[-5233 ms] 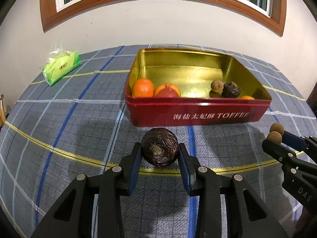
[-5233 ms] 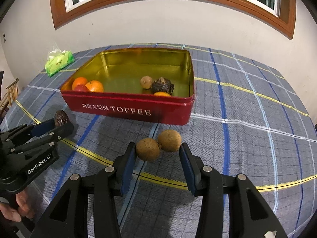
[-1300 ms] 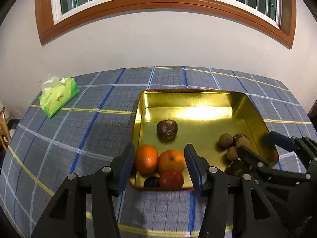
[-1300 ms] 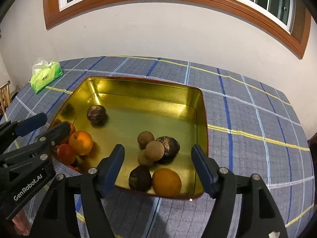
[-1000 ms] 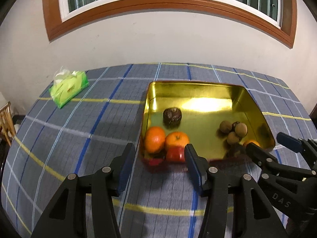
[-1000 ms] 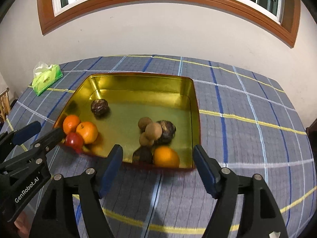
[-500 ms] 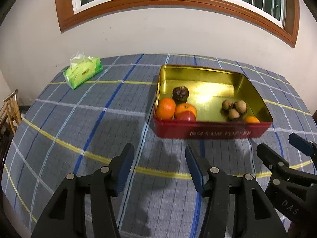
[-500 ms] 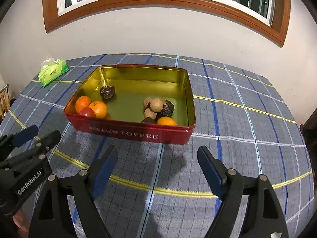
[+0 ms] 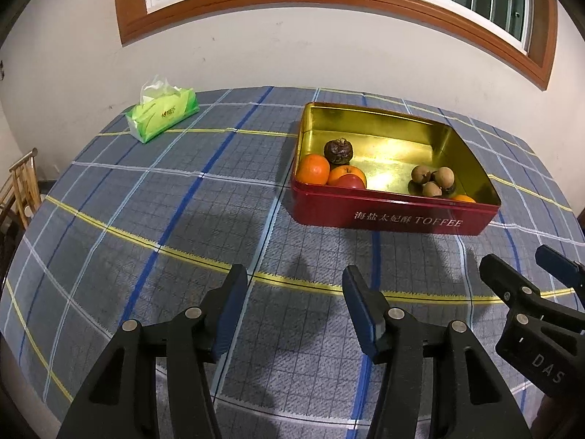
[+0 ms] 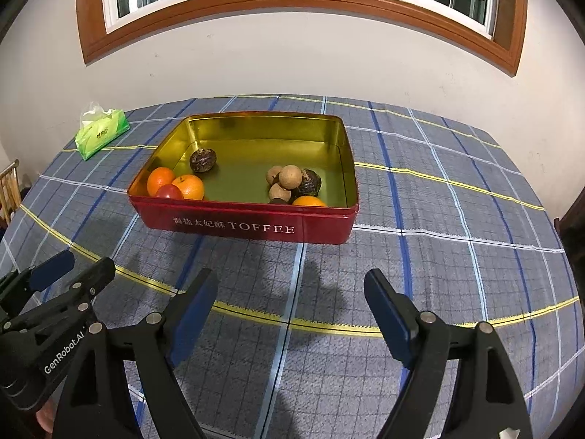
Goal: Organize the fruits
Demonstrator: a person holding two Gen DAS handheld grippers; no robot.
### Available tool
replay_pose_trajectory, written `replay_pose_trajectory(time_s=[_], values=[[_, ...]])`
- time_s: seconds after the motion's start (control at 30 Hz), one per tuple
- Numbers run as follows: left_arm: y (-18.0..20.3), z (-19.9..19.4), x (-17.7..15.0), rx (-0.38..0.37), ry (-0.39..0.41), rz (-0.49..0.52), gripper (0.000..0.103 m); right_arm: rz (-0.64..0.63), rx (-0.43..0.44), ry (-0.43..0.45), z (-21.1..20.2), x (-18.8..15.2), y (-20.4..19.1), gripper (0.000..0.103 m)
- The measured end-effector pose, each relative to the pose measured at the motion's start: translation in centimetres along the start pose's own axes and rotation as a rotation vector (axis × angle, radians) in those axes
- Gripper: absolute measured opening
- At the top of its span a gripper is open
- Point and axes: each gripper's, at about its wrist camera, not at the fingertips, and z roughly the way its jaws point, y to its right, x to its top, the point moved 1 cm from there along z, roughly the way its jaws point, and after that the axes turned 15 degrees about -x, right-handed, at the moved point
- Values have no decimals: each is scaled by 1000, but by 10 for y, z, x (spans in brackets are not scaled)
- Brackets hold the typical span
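A red tin (image 9: 395, 216) (image 10: 245, 225) with a gold inside and white TOFFEE lettering stands on the checked tablecloth. In its left end lie two oranges (image 10: 161, 180), a red apple (image 10: 169, 192) and a dark wrinkled fruit (image 10: 203, 160). Toward its right end sit several small brown fruits (image 10: 289, 176), another dark fruit (image 10: 310, 183) and an orange (image 10: 309, 201). My left gripper (image 9: 292, 278) hangs open and empty over the cloth in front of the tin. My right gripper (image 10: 290, 285) is also open and empty, well short of the tin.
A green tissue pack (image 9: 162, 117) (image 10: 102, 133) lies at the table's far left, near the wall. A wooden chair (image 9: 22, 183) stands beyond the left table edge. The white wall and a wood-framed window close off the far side.
Both grippers have drawn back from above the tin toward the near side of the table, so the tin now looks smaller and farther. The fruits inside have not moved.
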Motion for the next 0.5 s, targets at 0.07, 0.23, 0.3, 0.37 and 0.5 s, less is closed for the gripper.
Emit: replay_pose_trajectory(time_s=[0.07, 0.23, 0.3, 0.37, 0.5], values=[[1, -1, 0, 1, 1, 2, 55, 4, 0, -1, -1, -1, 1, 79], [3, -1, 0, -5, -1, 7, 55, 3, -1, -2, -2, -3, 2, 79], [5, 0, -1, -4, -6, 18, 55, 3, -4, 0, -3, -3, 2, 79], [8, -1, -2, -6, -6, 24, 55, 8, -4, 1, -4, -3, 2, 79], [11, -1, -3, -6, -3, 34, 55, 12, -6, 1, -5, -4, 4, 80]])
